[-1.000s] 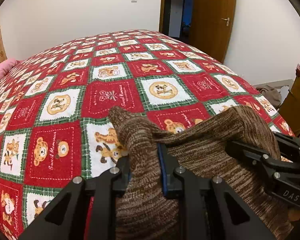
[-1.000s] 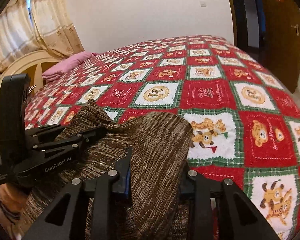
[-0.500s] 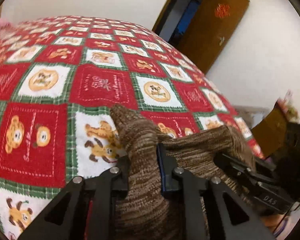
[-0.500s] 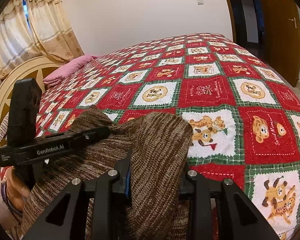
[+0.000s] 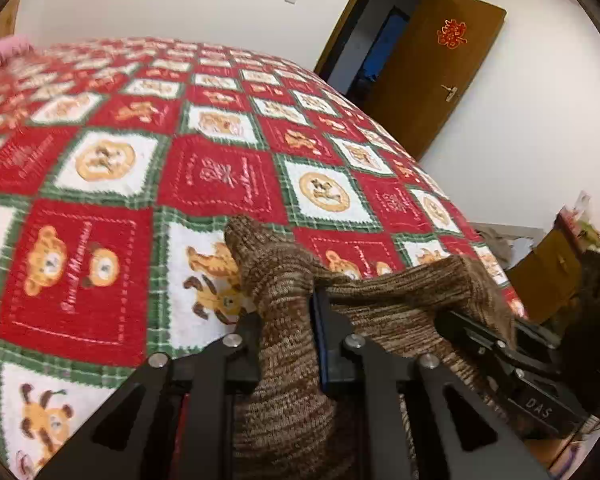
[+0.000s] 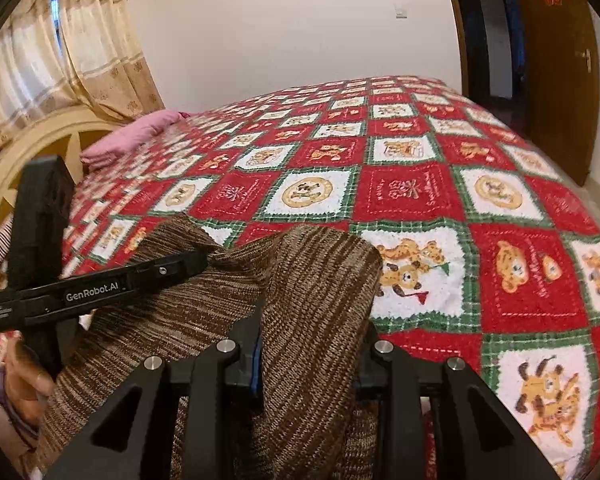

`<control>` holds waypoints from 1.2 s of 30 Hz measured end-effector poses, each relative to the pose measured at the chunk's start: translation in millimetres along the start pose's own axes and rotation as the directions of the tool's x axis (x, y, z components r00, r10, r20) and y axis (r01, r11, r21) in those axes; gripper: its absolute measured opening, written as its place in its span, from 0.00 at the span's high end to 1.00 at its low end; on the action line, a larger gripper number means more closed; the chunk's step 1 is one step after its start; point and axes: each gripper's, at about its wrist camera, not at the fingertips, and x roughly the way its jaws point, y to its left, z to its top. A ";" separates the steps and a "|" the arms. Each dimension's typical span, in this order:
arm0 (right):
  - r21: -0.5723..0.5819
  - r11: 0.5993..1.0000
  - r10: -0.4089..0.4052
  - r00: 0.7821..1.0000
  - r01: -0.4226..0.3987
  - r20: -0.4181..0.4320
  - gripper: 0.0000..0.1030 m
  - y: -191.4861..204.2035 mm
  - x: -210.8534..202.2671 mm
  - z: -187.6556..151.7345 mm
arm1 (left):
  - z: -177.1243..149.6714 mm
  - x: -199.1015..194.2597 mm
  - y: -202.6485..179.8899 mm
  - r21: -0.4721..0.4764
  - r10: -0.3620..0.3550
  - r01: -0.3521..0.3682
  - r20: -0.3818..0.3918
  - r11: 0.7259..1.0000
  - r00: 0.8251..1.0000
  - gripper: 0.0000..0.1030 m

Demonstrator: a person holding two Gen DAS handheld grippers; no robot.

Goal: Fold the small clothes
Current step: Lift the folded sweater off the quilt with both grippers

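Note:
A brown knitted garment (image 5: 288, 312) is held up over the near edge of the bed between both grippers. My left gripper (image 5: 286, 344) is shut on one corner of it; the fabric drapes down between the jaws. My right gripper (image 6: 308, 344) is shut on the other corner (image 6: 320, 280). In the left wrist view the right gripper (image 5: 500, 352) shows at the right with cloth over its tip. In the right wrist view the left gripper (image 6: 100, 288) shows at the left, gripping the cloth's far corner.
The bed carries a red, white and green patchwork quilt (image 5: 220, 176) with bear pictures. A pink pillow (image 6: 132, 136) lies by the headboard (image 6: 40, 140). A brown door (image 5: 432, 64) stands open at the right. Clutter (image 5: 560, 248) sits beside the bed.
The left gripper has tilted and swung, so its view now leans toward the door. Both grippers stay shut on the garment, held at about the same height.

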 end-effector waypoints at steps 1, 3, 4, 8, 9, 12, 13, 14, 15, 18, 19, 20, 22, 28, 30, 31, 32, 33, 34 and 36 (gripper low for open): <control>-0.019 1.000 -0.021 1.000 0.021 0.003 0.71 5.9 -4.0 0.0 | -1.0 -4.4 -2.6 0.013 0.018 -0.018 0.015 1.000 1.000 0.84; -0.060 0.997 -0.055 0.998 0.057 0.034 0.72 18.3 -18.1 -0.9 | -4.3 -17.8 -11.9 0.055 0.050 -0.053 0.057 0.997 0.997 0.85; -0.069 0.995 -0.061 0.997 0.065 0.054 0.72 24.4 -27.2 -1.7 | -6.1 -25.0 -16.6 0.072 0.064 -0.070 0.078 0.995 0.995 0.85; -0.085 0.992 -0.081 0.987 0.093 0.139 0.72 46.9 -71.6 -5.0 | -8.4 -63.7 -39.6 0.132 0.090 -0.114 0.181 0.985 0.979 0.86; -0.090 0.991 -0.079 0.983 0.095 0.168 0.73 53.7 -86.9 -6.1 | -8.3 -76.0 -45.0 0.142 0.089 -0.120 0.206 0.983 0.974 0.86; -0.101 0.989 -0.085 0.970 0.111 0.227 0.73 70.3 -125.5 -9.0 | -6.6 -107.6 -58.7 0.168 0.071 -0.115 0.252 0.979 0.965 0.87; -0.100 0.989 -0.084 0.967 0.111 0.242 0.73 74.1 -136.5 -9.2 | -6.9 -117.8 -61.7 0.171 0.062 -0.110 0.263 0.979 0.963 0.87; -0.095 0.990 -0.078 0.963 0.106 0.258 0.73 77.5 -149.4 -9.7 | -8.8 -133.7 -65.7 0.174 0.049 -0.101 0.281 0.980 0.958 0.88; -0.088 0.991 -0.072 0.959 0.100 0.274 0.73 80.6 -162.0 -10.1 | -10.8 -145.6 -68.0 0.175 0.040 -0.094 0.293 0.980 0.955 0.89; -0.074 0.994 -0.056 0.946 0.084 0.320 0.73 93.4 -201.0 -15.0 | -18.3 -181.0 -79.1 0.189 0.020 -0.087 0.329 0.978 0.944 0.90; -0.077 0.993 -0.054 0.942 0.084 0.330 0.73 98.1 -211.1 -17.4 | -18.6 -188.8 -82.7 0.191 0.019 -0.088 0.333 0.978 0.943 0.91; -0.081 0.993 -0.053 0.938 0.086 0.342 0.73 103.9 -222.6 -20.1 | -19.2 -198.0 -85.3 0.192 0.013 -0.081 0.333 0.978 0.943 0.91; -0.088 0.992 -0.054 0.930 0.092 0.364 0.73 116.2 -245.6 -25.6 | -20.4 -216.0 -88.3 0.187 -0.007 -0.059 0.336 0.981 0.942 0.91; -0.109 0.990 -0.040 0.912 0.092 0.409 0.74 144.3 -311.3 -43.9 | -39.1 -270.0 -106.3 0.226 -0.043 -0.040 0.350 0.973 0.936 0.91; -0.115 0.989 -0.035 0.908 0.091 0.417 0.74 152.4 -332.9 -49.5 | -47.0 -286.3 -109.8 0.225 -0.058 -0.023 0.349 0.974 0.935 0.91; -0.117 0.989 -0.036 0.907 0.094 0.419 0.74 155.5 -340.7 -51.7 | -49.8 -291.5 -110.7 0.223 -0.067 -0.013 0.344 0.975 0.937 0.91; -0.118 0.989 -0.034 0.906 0.093 0.422 0.74 159.2 -352.7 -55.7 | -53.7 -297.6 -111.9 0.222 -0.076 -0.001 0.337 0.975 0.938 0.91; -0.119 0.989 -0.030 0.906 0.088 0.423 0.74 161.0 -359.2 -58.8 | -58.2 -303.7 -113.2 0.224 -0.087 0.011 0.330 0.975 0.940 0.91; -0.120 0.989 -0.025 0.906 0.083 0.421 0.74 163.6 -367.2 -63.2 | -62.5 -308.3 -114.6 0.226 -0.093 0.019 0.324 0.974 0.941 0.91; -0.117 0.990 -0.028 0.911 0.083 0.412 0.74 165.7 -380.2 -73.9 | -73.4 -316.7 -118.1 0.235 -0.109 0.036 0.307 0.971 0.945 0.91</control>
